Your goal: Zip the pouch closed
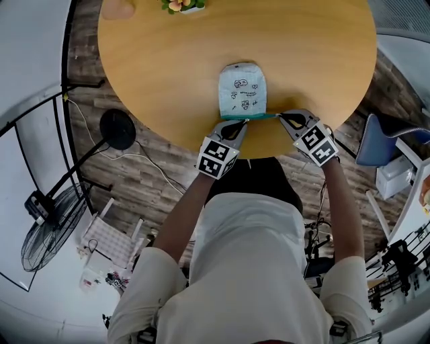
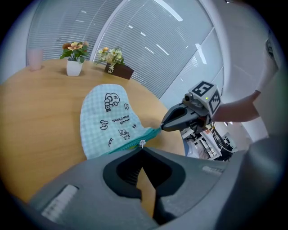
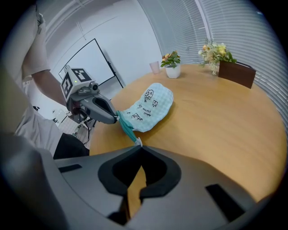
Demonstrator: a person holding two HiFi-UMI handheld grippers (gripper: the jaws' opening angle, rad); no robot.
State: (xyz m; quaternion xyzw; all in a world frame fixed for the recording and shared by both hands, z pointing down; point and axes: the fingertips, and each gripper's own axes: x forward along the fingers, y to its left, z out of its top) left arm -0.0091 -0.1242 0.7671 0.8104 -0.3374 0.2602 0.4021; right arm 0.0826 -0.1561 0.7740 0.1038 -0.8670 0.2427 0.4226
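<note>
Both clamped shut at the desk's (image 1: 269, 142) near rim: left claw (image 1: 243, 123) pinching the zipper pull (image 2: 142, 143) at the pouch's left corner, right claw (image 1: 282, 117) pinching the teal zipper's (image 1: 263, 116) free end. Beyond, checked blue pouch (image 1: 242, 86) flat on desk; farther, potted flowers (image 1: 181, 5).

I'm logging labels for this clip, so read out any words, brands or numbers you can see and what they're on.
On the pouch: short lines of print among the doodles, too small to read.
On the marker cubes: black-and-white square patterns, no letters or numbers.
Nothing else readable.
</note>
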